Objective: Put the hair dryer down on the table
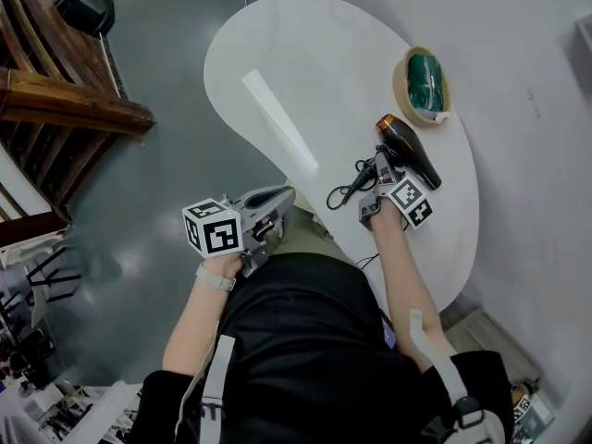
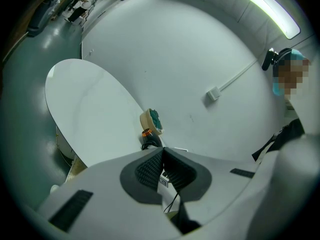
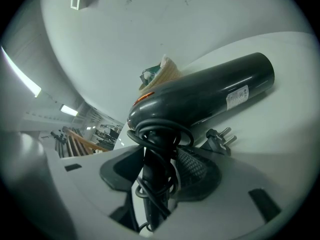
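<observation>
Your right tongs (image 1: pixel 382 181) pinch the hair dryer (image 1: pixel 412 153) by its handle, barrel crosswise just ahead on the table (image 1: pixel 305 63); your left tongs (image 1: pixel 280 196), pressed together, hang well apart.

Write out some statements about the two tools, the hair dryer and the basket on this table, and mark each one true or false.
1. The handle of the black, copper-ended hair dryer stands between the jaws of the right tool. True.
2. The left tool holds the two-pin plug. False: its jaws are together with nothing between them, and the plug lies by the right tool.
3. The black cord is wound round the hair dryer's handle. True.
4. The round tan basket on the white table is empty. False: a green thing lies in it.
</observation>
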Available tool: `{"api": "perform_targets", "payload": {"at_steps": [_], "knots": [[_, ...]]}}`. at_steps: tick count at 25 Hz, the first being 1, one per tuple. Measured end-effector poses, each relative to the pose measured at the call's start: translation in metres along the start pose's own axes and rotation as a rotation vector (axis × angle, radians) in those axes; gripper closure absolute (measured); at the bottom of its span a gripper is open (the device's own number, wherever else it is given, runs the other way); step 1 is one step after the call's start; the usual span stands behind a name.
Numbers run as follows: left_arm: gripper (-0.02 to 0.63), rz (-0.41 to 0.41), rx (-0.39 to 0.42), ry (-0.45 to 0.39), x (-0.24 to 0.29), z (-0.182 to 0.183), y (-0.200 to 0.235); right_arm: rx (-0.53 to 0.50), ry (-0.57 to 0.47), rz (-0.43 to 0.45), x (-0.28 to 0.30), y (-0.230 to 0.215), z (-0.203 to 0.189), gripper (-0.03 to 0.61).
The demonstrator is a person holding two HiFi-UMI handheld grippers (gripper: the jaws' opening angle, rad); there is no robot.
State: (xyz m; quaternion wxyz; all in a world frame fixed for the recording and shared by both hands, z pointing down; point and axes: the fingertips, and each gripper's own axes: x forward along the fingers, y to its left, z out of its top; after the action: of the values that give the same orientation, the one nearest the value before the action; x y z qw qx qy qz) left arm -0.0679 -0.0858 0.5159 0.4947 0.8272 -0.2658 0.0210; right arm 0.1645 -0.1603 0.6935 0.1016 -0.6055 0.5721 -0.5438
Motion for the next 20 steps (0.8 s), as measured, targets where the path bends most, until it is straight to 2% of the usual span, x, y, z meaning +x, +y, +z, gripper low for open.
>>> {"api": "perform_targets", "payload": {"at_steps": [7, 10, 20], "knots": [[0.603, -0.021, -0.004, 0.016, 0.002, 0.004, 0.003, -0.001, 0.005, -0.019, 0.002, 0.002, -0.001, 0.379], [0.603, -0.034, -0.005, 0.028, 0.004, 0.005, 0.003, -0.009, 0.014, -0.022, 0.000, 0.003, -0.001, 0.341], [0.603, -0.119, 0.027, 0.092, 0.017, 0.014, -0.001, -0.001, -0.004, -0.063, -0.018, 0.000, -0.003, 0.310]]}}
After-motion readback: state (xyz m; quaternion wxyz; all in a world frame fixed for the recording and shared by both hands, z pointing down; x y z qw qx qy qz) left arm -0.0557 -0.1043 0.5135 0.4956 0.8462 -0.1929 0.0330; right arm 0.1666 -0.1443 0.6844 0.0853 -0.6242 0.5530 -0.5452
